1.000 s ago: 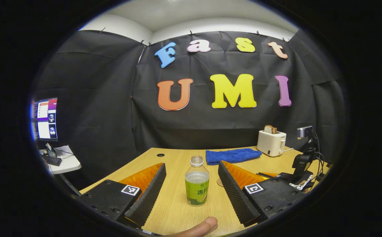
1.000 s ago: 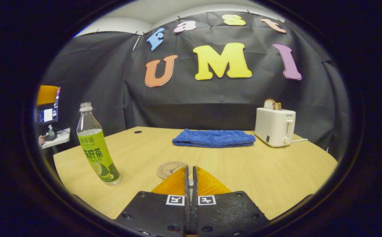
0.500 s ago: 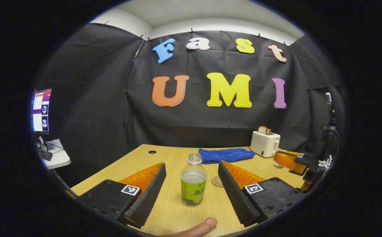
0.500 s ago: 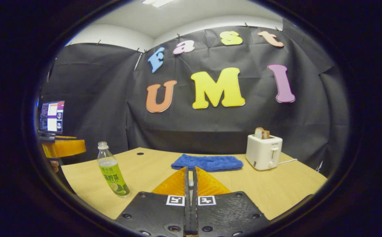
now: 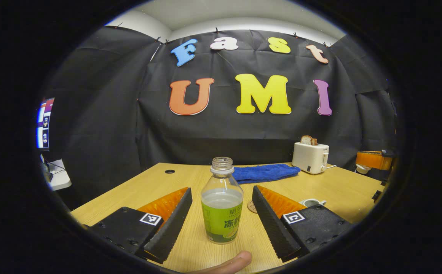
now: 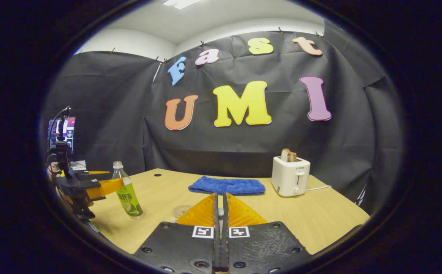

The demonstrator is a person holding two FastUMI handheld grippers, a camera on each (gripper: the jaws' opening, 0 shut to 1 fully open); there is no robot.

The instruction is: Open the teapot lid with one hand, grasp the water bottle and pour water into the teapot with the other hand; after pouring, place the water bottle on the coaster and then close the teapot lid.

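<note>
An uncapped water bottle (image 5: 222, 207) with a green label stands on the wooden table (image 5: 342, 190), part full. My left gripper (image 5: 222, 190) is open, one finger on each side of the bottle and neither touching it. The right gripper view shows the same bottle (image 6: 127, 190) with the left gripper (image 6: 112, 185) around it. A round coaster (image 5: 250, 206) lies just right of the bottle, half hidden by a finger; it also shows as a coaster (image 6: 182, 210) ahead of my right gripper (image 6: 221, 199), which is shut on nothing. The teapot's pale top (image 5: 312, 202) peeks over my left gripper's right finger.
A folded blue towel (image 6: 226, 186) and a white toaster (image 6: 290, 176) holding toast sit at the back of the table. A monitor (image 5: 42, 123) and a side desk stand off to the left. The right gripper (image 5: 373, 160) hovers at the table's right edge. A fingertip (image 5: 228, 263) shows below.
My left gripper has moved forward, so the bottle now stands closer between its open fingers. The right gripper rose, then turned slightly right, staying shut. The teapot's top has come into view.
</note>
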